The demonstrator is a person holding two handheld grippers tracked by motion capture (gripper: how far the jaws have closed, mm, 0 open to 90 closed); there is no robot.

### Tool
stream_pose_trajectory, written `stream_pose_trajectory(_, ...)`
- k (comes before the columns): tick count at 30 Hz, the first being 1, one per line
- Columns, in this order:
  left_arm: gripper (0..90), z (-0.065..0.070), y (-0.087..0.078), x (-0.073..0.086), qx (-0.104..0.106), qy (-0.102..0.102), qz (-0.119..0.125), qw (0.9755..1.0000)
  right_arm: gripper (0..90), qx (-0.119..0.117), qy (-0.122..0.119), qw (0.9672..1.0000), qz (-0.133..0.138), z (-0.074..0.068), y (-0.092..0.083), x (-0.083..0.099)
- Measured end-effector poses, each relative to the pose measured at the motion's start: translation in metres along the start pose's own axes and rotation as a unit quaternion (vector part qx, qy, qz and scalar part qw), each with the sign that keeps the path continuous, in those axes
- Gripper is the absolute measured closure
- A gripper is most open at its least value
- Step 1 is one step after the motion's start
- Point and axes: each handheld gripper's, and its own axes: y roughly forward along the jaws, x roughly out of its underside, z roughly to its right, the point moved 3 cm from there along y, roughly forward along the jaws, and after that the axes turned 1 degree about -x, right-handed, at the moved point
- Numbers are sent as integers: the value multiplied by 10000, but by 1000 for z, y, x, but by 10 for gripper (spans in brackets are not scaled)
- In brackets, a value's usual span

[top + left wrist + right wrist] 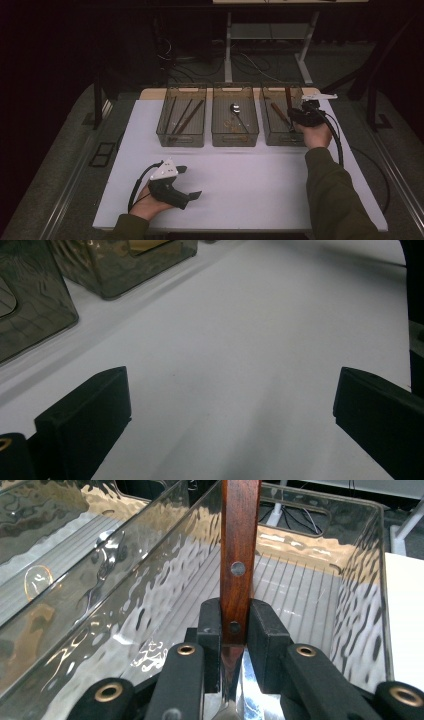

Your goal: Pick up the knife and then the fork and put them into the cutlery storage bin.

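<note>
Two Hand-Held Grippers, One Clamped on a Wooden-Handled Utensil

Three smoky plastic bins stand in a row at the far side of the white desk [260, 175] in the high view. We see dark sticks in the left bin [181, 122], a spoon [235, 109] and some small pieces in the middle bin [235, 122], and a wooden-handled piece [280, 114] lying in the right bin [281, 131]. Our right hand-held gripper [296, 114] sits over the near right corner of that right bin, with the wooden-handled utensil [288, 97] rising upright from it above the bin. Our left hand-held gripper [191, 182] lies low over the near left part of the desk, well apart from the bins, its jaws spread wide with nothing between them.

From the left gripper view, we look along both black jaws, which stand far apart at the two lower corners over bare desk [240, 340]. Two bins [120, 265] show at the upper left.

From the right gripper view, the right hand-held gripper [235, 630] has its two pads pressed tight against both sides of the utensil [240, 540], gripping the reddish-brown riveted handle near its lower end, where the metal begins. The handle stands straight up from the jaws, inside the rippled walls of the right bin [350, 615].
</note>
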Motion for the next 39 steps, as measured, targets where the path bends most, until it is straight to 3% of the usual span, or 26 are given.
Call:
stream_pose_trajectory(7, 8, 0, 0, 0, 0, 1, -16, 10000, 758, 23, -97, 9999, -21, -3, 1, 0)
stream_pose_trajectory(22, 8, -1, 2, 0, -16, -28, 5, 10000, 438, -253, 169, 9995, 63, -4, -5, -2)
stream_pose_trajectory(25, 8, -2, 2, 0, -28, -56, -4, 10000, 409, -371, 194, 9991, 68, -5, -10, -3)
stream_pose_trajectory(29, 8, -3, 3, 0, -37, -53, 0, 10000, 340, -456, 121, 9988, 116, -7, -20, -6)
stream_pose_trajectory(32, 8, -6, 2, -1, -86, 35, -43, 9999, 321, -577, 43, 9982, 139, -9, -28, -7)
stream_pose_trajectory(39, 8, -8, 0, 0, -98, -4, -5, 10000, 270, -867, -140, 9959, 213, -20, -42, -2)
